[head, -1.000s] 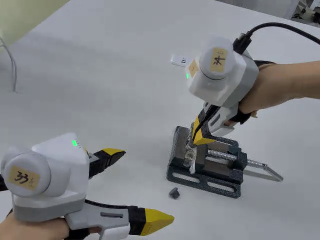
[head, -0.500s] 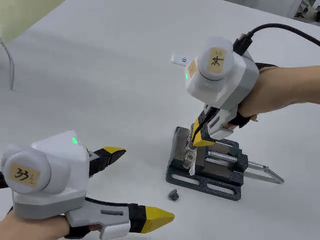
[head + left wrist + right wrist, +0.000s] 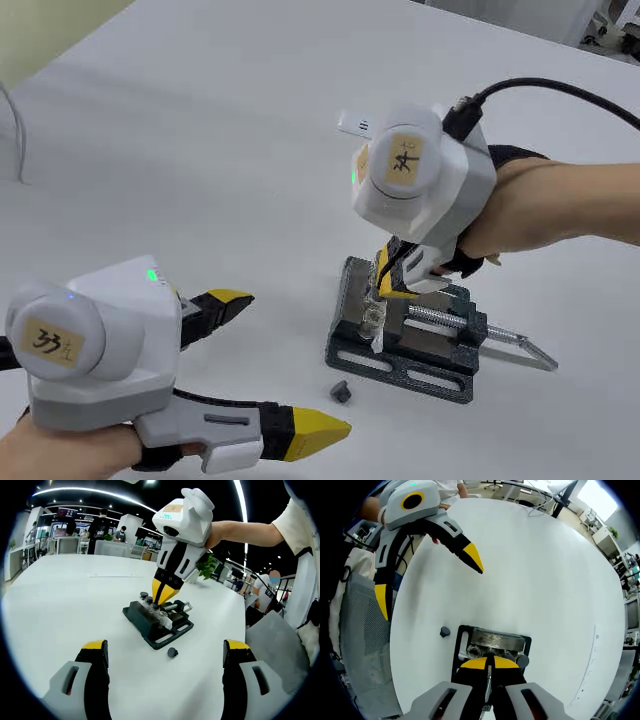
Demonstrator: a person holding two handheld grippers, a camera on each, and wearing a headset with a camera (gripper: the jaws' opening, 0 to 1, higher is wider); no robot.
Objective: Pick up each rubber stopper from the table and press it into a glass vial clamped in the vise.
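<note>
Right gripper (image 3: 384,288) jaws pressed together, tips down on the vials (image 3: 372,318) in the vise (image 3: 440,350), loose stopper (image 3: 341,392) on the table (image 3: 200,150) just beside the vise, left gripper (image 3: 288,365) wide open, near the stopper, not touching it

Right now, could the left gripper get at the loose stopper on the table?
Probably yes: the left gripper is open, with bare table between it and the stopper; the right gripper is over the vise.
</note>
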